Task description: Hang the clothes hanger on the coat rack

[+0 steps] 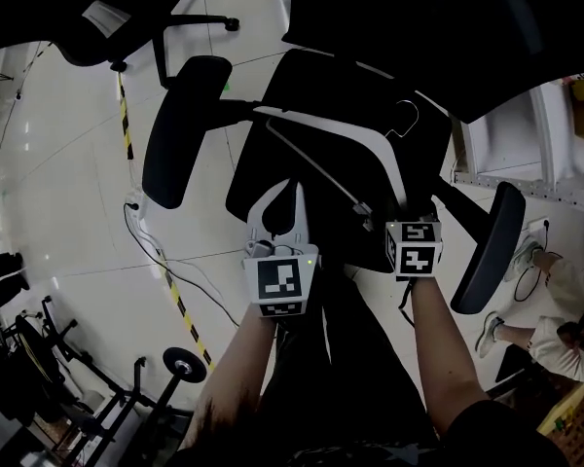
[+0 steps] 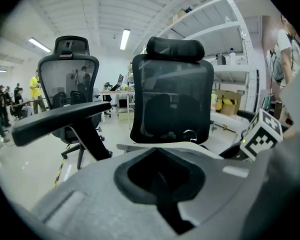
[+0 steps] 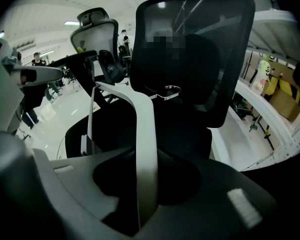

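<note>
Over at the left edge, a glossy pale floor point(image 1: 68, 193) carries a strip of yellow-and-black hazard tape point(image 1: 125, 115), and a thin dark cable point(image 1: 148, 239) snakes beside it. Next comes the office chair's left armrest point(image 1: 180, 129), a long padded black oblong with rounded ends. Moving in, the left gripper point(image 1: 288, 189) hangs over the dark seat point(image 1: 258, 178). Its smooth white fingers curve round a teardrop-shaped gap and meet at the tips with nothing between them. Just beyond those tips lies the clothes hanger point(image 3: 144, 124), a flat, matte white band with a gentle shoulder curve and a slim rod along its lower side. It sits in mid-air over the seat, in front of the black mesh backrest point(image 2: 172, 101). Its thin, shiny wire hook point(image 3: 170, 88) curls toward that mesh. Right of centre, the right gripper point(image 3: 149, 174) is clamped on one arm of the hanger, with the white band running straight down between its grey jaws. Further right is the matching right armrest point(image 1: 492, 246), then white metal shelving point(image 1: 506, 154). In the lower right corner there's a person's pale shoe point(image 1: 489, 334).
</note>
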`<state>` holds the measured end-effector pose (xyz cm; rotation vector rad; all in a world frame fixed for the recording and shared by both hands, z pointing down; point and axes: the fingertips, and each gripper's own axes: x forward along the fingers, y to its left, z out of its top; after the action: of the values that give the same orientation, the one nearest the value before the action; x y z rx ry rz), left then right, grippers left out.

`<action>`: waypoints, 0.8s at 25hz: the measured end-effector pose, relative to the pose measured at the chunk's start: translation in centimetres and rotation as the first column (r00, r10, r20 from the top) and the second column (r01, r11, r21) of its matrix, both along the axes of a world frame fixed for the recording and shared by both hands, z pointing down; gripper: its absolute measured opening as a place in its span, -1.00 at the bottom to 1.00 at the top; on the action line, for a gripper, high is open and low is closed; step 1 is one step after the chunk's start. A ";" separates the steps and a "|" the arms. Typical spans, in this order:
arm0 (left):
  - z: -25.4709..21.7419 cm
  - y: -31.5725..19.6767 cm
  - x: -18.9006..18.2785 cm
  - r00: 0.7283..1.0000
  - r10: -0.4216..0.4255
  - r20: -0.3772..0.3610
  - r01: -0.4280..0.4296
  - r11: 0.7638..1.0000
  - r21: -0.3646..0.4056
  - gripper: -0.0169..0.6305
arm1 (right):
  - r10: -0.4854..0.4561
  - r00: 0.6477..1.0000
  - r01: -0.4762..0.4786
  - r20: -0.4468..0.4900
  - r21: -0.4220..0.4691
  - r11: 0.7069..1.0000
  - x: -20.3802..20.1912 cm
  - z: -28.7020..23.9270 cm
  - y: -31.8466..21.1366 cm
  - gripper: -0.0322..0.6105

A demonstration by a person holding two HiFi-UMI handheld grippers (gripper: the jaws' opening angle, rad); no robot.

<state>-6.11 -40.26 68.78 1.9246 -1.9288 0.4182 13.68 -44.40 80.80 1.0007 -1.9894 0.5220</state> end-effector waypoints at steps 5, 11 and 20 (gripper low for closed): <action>-3.4 0.1 -0.1 1.000 -0.016 -0.011 0.017 0.998 0.063 -0.93 | 0.052 0.994 -0.057 0.093 0.055 0.997 0.1 -4.9 -0.9 -0.54; -9.5 1.2 -0.2 0.999 -0.049 -0.011 0.050 0.990 0.135 -0.93 | 0.013 0.986 -0.035 0.165 0.136 0.990 0.4 -12.5 -1.2 -0.54; -18.6 3.4 -1.7 0.997 -0.072 0.000 0.070 0.966 0.248 -0.93 | -0.109 0.971 0.051 0.211 0.265 0.963 -0.3 -22.9 -1.3 -0.54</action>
<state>-7.80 -36.82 50.19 1.9978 -2.1348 0.1706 13.42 -45.75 57.93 1.0487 -2.3353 0.3482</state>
